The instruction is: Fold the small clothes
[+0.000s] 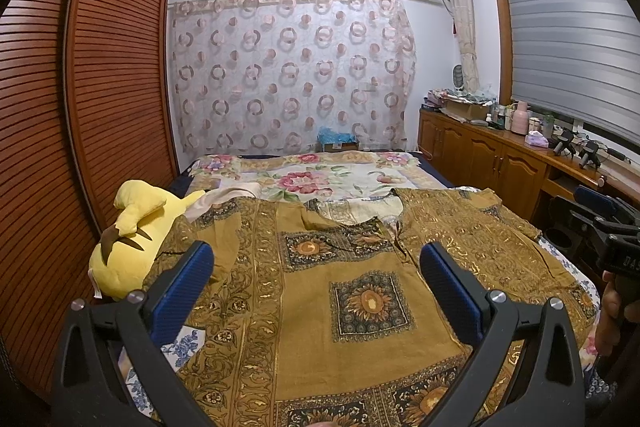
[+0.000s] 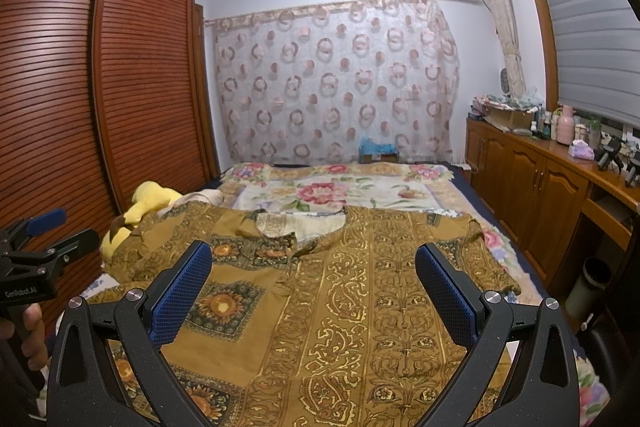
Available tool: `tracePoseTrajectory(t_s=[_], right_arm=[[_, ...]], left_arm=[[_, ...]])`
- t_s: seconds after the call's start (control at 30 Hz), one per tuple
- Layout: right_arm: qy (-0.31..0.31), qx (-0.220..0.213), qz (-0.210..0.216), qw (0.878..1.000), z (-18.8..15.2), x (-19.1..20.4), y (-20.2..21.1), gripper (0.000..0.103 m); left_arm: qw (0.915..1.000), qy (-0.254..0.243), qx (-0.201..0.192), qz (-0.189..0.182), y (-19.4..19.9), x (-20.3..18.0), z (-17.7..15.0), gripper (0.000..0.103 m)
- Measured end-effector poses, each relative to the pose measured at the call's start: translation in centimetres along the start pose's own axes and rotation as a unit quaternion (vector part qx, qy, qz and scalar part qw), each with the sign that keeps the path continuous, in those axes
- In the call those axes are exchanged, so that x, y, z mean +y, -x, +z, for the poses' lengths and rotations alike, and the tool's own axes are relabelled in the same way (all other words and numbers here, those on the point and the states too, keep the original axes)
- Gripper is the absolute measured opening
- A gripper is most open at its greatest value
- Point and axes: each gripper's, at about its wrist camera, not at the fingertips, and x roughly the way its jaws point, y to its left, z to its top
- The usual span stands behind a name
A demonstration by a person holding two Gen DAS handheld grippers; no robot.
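Note:
A mustard-brown patterned short-sleeved shirt (image 1: 360,287) lies spread flat on the bed, collar toward the far end; it also shows in the right wrist view (image 2: 360,299). My left gripper (image 1: 316,259) is open and empty, hovering above the shirt's left half. My right gripper (image 2: 312,259) is open and empty above the shirt's middle and right half. The right gripper shows at the right edge of the left wrist view (image 1: 600,219). The left gripper shows at the left edge of the right wrist view (image 2: 40,239).
A yellow plush toy (image 1: 128,251) lies at the shirt's left sleeve, beside the slatted wooden wardrobe (image 1: 80,127). A floral bedcover (image 1: 320,175) stretches beyond the shirt. A wooden sideboard (image 1: 500,155) with bottles runs along the right.

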Motion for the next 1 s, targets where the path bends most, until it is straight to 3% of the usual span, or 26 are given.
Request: tracePoseTrajectory(t_s=[0.53, 1.0], right_arm=[[0.011, 0.039, 0.031, 0.999, -1.2, 1.1, -2.9, 0.103], [0.046, 0.085, 0.073, 0.993, -3.2, 3.3, -6.9, 0.103]], left_arm=[[0.9981, 0.003, 0.059, 0.019, -3.3, 4.0, -2.8, 0.103], [0.9908, 0.017, 0.125, 0.049, -6.7, 11.0, -6.3, 0.103]])
